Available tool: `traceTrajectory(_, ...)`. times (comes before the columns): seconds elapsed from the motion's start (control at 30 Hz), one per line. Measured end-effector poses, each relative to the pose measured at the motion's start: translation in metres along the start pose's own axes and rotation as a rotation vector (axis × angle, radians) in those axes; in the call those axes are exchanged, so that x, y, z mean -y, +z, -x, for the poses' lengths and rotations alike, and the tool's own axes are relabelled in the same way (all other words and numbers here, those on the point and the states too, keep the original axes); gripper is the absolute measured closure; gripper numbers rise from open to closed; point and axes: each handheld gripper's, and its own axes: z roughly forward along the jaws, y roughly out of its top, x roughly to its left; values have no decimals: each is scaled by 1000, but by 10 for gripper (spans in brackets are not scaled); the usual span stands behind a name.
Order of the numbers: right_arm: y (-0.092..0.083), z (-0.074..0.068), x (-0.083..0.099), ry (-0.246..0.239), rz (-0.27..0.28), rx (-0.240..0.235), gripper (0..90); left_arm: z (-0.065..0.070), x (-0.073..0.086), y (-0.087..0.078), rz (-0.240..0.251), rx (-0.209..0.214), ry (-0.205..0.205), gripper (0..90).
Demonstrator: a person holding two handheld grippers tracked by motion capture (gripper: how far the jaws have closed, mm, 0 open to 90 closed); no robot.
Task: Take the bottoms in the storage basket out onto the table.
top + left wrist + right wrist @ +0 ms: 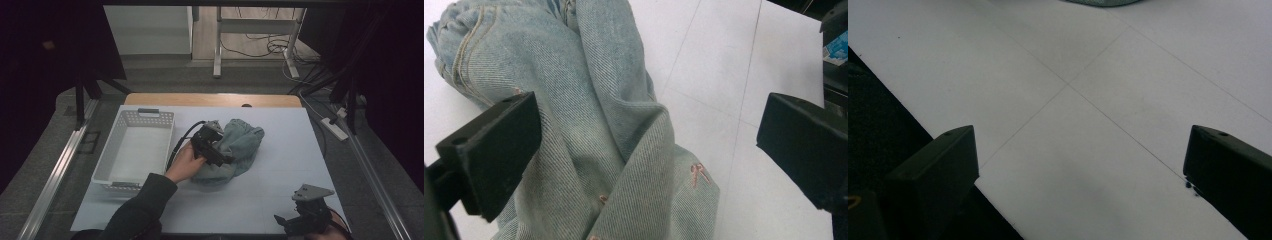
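High view: jeans (pixel 235 150) lie crumpled on tabletop (pixel 280 200), basket (pixel 134 150) unfilled; left tongs (pixel 220 152) spread wide over denim, ungrasped; right tongs (pixel 295 222) released, idle near edge.

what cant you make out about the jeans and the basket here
- High view: the left gripper and hand cover part of the jeans.
- Left gripper view: the frame's edges cut the jeans off.
- High view: basket holes too small to tell.
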Motion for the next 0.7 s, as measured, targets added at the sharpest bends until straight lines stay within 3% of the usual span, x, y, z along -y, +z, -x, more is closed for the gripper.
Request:
traceTrajectory(0.27, 0, -1, 0, -4, 4, 5, 14, -1, 5, -10, 79, 54, -27, 0)
traceTrajectory(0.37, 0, -1, 0, -6, 6, 5, 14, 0, 6, -12, 58, 36, -17, 0)
traceTrajectory(0.7, -1, -1, 0, -11, 10, -1, 14, -6, 12, -13, 55, 82, -48, 0)
